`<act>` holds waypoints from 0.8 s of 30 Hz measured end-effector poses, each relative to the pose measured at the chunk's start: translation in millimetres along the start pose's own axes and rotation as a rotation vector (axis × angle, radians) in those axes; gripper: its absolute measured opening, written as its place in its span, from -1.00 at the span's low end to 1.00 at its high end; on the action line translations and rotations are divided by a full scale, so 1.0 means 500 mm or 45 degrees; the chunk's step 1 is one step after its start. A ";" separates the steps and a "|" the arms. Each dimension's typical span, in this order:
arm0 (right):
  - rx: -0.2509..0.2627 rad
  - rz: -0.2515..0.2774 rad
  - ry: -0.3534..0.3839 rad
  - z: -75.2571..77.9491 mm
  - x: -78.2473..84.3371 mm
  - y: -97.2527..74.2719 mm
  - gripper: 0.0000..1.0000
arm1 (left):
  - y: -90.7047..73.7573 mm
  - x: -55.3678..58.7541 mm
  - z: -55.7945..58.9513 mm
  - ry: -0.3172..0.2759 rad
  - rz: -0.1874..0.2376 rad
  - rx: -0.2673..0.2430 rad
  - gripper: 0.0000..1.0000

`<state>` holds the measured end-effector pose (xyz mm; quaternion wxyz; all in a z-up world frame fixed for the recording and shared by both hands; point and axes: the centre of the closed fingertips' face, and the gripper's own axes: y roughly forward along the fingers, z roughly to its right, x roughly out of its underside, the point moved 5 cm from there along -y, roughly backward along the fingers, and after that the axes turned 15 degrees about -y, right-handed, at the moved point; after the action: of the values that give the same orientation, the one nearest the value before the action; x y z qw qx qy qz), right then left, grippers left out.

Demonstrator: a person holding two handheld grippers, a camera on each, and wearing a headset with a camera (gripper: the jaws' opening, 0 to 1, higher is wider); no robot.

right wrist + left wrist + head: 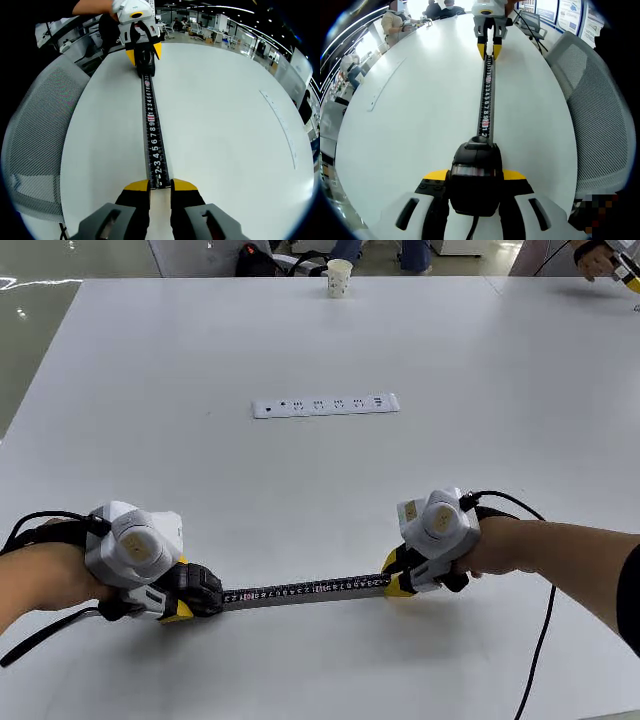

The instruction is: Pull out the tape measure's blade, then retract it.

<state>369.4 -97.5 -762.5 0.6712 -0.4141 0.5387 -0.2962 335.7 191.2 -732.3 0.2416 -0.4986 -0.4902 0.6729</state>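
The left gripper (pixel 180 602) clamps the case (pixel 200 588) as anchor; well apart from the case, the right gripper (pixel 160 186) pinches the blade (pixel 152 135) taut.

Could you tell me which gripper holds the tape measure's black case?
The left gripper clamps the black case; the right gripper just pinches the blade's tip.

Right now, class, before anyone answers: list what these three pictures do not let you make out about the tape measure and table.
End hook: right gripper view; the right gripper, shut on the blade, hides it.
Side faces of the case: left gripper view; the left gripper clamps over them.
Blade numbers: head view; too small to read.
Contents of the paper cup: head view; too far and small.
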 end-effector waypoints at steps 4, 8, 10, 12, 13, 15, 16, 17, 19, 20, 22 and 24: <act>-0.004 0.003 0.009 -0.001 0.000 0.000 -0.76 | 0.002 -0.001 -0.003 0.015 -0.004 -0.006 -0.34; -0.012 -0.022 -0.022 -0.001 -0.003 0.001 -0.76 | 0.004 -0.003 -0.006 0.024 -0.027 -0.017 -0.34; -0.013 -0.030 -0.031 -0.001 -0.003 0.001 -0.76 | 0.004 -0.004 -0.007 0.023 -0.034 -0.019 -0.34; -0.012 -0.028 -0.021 -0.002 -0.003 0.000 -0.76 | 0.004 -0.003 -0.010 0.014 -0.036 -0.015 -0.34; -0.011 -0.025 -0.018 -0.002 -0.002 0.000 -0.76 | 0.004 -0.005 -0.013 0.012 -0.038 -0.011 -0.34; -0.009 -0.026 -0.017 -0.002 -0.002 0.000 -0.76 | 0.003 -0.006 -0.013 0.004 -0.041 -0.005 -0.34; -0.010 -0.029 -0.025 -0.002 -0.002 0.000 -0.76 | 0.004 -0.006 -0.012 0.002 -0.047 -0.002 -0.34; -0.010 -0.030 -0.023 -0.002 -0.003 0.000 -0.75 | 0.004 -0.008 -0.012 0.016 -0.058 0.001 -0.35; -0.014 -0.036 -0.017 -0.002 -0.004 0.000 -0.75 | 0.005 -0.011 -0.013 0.050 -0.074 0.007 -0.35; -0.017 -0.041 -0.019 -0.001 -0.004 0.001 -0.75 | 0.005 -0.013 -0.011 0.054 -0.070 0.008 -0.35; -0.026 -0.059 -0.038 -0.001 -0.006 0.001 -0.75 | 0.005 -0.023 -0.011 0.026 -0.048 0.025 -0.34; -0.034 -0.075 -0.059 -0.001 -0.006 0.002 -0.75 | 0.008 -0.029 -0.012 0.009 -0.052 0.019 -0.24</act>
<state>368.2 -94.5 -761.8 0.6689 -0.4454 0.5145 -0.2989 347.7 180.1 -729.9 0.2607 -0.4889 -0.4943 0.6698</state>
